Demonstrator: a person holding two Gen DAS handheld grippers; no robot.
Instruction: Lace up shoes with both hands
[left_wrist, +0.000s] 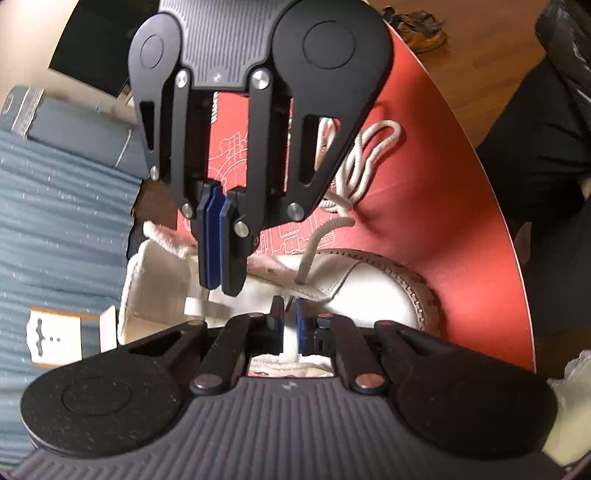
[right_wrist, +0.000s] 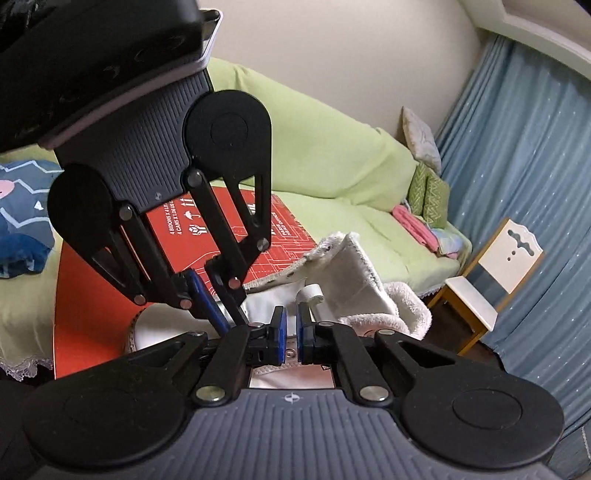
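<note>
Left wrist view: left gripper (left_wrist: 290, 321) at 6 o'clock, claw narrow, a thin slit between the blue pads, nothing seen in it, tips over the open top of the white high-top shoe (left_wrist: 376, 291). Shoe lies on its side at centre, toe toward 3 o'clock, fleece lining showing. Right gripper (left_wrist: 221, 254) comes down from 12 o'clock, tips at the shoe's collar, pads nearly together from this side. White lace (left_wrist: 308, 254) runs out of an eyelet just right of centre and piles in loose loops toward 1 o'clock on the red round table (left_wrist: 461, 240). Red printed carton (left_wrist: 229, 147) behind the shoe. Brown shoe (left_wrist: 421, 29) on the wood floor at 1 o'clock, blue curtain (left_wrist: 55, 221) at 9. Right wrist view: right gripper's own slit is narrow, a metal eyelet (right_wrist: 291, 353) visible through it, cannot tell any lace pinched. Left gripper enters from 10 o'clock. Beyond: green sofa (right_wrist: 332, 155) at 12, small chair (right_wrist: 495, 266) at 3.
</note>
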